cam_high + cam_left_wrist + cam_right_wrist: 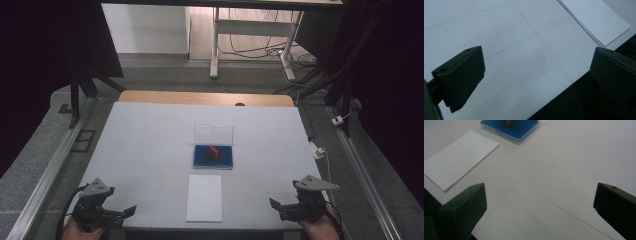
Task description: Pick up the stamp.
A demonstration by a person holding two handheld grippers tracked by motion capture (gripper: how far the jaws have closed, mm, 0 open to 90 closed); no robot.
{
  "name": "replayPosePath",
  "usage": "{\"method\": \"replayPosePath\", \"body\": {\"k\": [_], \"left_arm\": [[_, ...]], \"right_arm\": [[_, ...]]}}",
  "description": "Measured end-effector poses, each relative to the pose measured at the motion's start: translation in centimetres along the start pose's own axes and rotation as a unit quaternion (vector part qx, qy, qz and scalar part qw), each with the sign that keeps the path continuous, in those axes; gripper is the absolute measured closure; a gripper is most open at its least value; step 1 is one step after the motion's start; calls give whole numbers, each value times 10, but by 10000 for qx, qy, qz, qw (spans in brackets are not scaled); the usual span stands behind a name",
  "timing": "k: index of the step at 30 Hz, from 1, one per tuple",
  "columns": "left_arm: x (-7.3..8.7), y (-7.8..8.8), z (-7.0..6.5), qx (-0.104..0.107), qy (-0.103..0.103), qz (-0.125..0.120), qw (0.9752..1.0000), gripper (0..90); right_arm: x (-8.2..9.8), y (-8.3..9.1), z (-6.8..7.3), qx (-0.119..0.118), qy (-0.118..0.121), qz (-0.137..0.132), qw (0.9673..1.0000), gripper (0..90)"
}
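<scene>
Right now the room is dark, with a desk frame [250, 35] behind. Next comes the wide white worktop [150, 145]. Near its front edge lies a thin stack of white paper [204, 197]: light, floppy, best lifted by an edge. Behind it sits a blue ink pad case [213, 156], lid up, with a small red stamp [214, 150] inside, hard and likely slippery. The left tool [131, 210] and right tool [274, 203] are spread wide, holding nothing.
</scene>
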State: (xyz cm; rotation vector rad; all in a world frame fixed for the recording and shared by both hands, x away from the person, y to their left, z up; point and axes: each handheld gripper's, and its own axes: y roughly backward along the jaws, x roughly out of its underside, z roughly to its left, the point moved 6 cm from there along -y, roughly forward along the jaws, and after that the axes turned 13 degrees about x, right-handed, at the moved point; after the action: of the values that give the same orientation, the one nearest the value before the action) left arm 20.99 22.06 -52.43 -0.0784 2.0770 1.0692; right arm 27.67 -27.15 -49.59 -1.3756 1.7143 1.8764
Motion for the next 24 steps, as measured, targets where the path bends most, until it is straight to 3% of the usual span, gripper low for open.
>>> {"method": "replayPosePath", "body": {"k": [7,15,24], "left_arm": [[0,-3,-5,-205,-271,134,9993,8],[1,0,-3,-51,-117,39,9999,15],[1,0,-5,10,-196,49,9998,20]], "right_arm": [[1,0,1,-137,-74,63,9999,0],[0,-1,0,-179,-113,97,9997,0],[0,-2,1,-296,-64,108,9995,0]]}}
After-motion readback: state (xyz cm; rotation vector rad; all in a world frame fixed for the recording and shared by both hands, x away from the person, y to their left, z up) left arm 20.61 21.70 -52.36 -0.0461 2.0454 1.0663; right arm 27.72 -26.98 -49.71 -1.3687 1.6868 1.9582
